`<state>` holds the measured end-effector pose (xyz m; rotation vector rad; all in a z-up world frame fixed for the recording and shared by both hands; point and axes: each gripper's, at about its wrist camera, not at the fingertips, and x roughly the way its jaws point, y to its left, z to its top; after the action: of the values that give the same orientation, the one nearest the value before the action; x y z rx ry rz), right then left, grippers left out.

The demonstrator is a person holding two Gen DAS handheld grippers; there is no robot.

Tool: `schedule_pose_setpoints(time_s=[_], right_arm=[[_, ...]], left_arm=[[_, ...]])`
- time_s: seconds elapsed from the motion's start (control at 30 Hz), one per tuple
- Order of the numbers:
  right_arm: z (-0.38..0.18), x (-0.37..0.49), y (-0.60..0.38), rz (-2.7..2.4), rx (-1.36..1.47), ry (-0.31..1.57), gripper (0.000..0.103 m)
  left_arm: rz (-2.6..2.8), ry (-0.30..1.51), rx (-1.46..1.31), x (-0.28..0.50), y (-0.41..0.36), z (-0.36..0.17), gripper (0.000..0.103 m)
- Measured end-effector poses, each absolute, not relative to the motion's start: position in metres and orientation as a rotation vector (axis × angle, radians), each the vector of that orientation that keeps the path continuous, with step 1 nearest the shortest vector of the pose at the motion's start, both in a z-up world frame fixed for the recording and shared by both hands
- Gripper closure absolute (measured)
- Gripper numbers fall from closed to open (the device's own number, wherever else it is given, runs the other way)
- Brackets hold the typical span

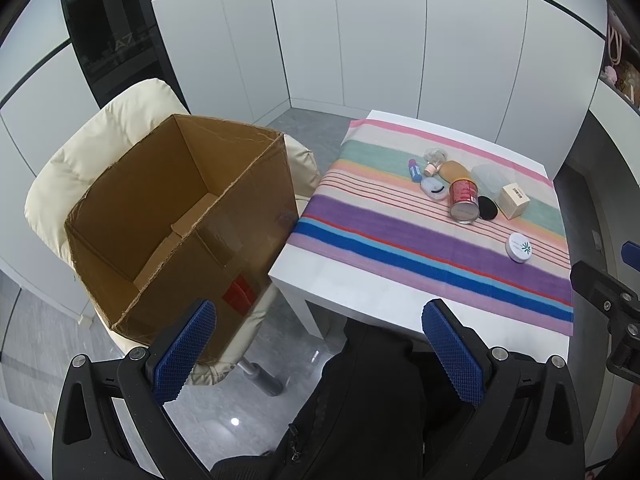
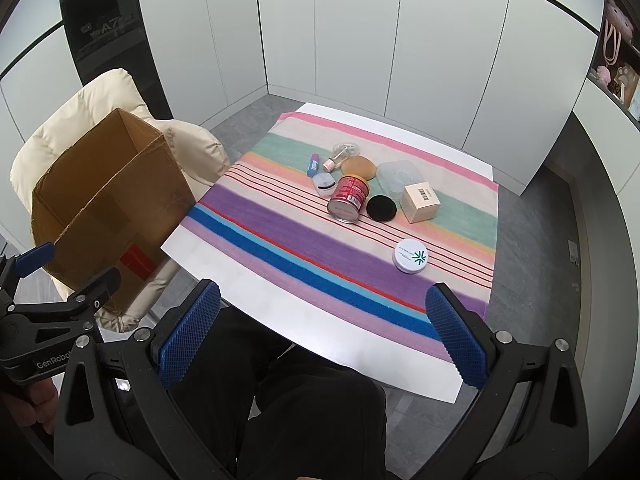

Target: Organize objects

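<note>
Striped cloth (image 2: 304,240) over white table (image 2: 320,344), white-panelled walls (image 2: 360,40) behind, left gripper (image 1: 320,352) and right gripper (image 2: 324,336) both spread

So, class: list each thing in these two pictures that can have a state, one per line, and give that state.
Cardboard box: open at the top, nothing inside, resting on the chair.
Red can: lying on its side.
White jar: upright, lid on.
Clear bottle: lying down.
Blue tube: lying flat, capped.
Left gripper: open, holding nothing.
Right gripper: open, holding nothing.
</note>
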<state>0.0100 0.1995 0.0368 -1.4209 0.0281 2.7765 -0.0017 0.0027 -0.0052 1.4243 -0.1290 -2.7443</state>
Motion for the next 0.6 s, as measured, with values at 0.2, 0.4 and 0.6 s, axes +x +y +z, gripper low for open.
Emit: schedule_pose_setpoints(time_s=[0.2,0.4,0.6], right_arm=[[0.037,0.01,0.2,2.776,-1.417,0.026,0.0],[0.038,0.009,0.206,2.761,-1.409,0.04,0.0],[0.038,0.012,0.213,2.742,-1.403,0.054,0.0]], left_arm=[[-2.749,-0.129,1.424,-0.002,0.004,-0.006,0.0],[-2.757,-0.138,1.433,-0.003,0.007,-0.006,0.0],[-2.776,-0.151,1.44,-0.005,0.015,-0.005,0.0]])
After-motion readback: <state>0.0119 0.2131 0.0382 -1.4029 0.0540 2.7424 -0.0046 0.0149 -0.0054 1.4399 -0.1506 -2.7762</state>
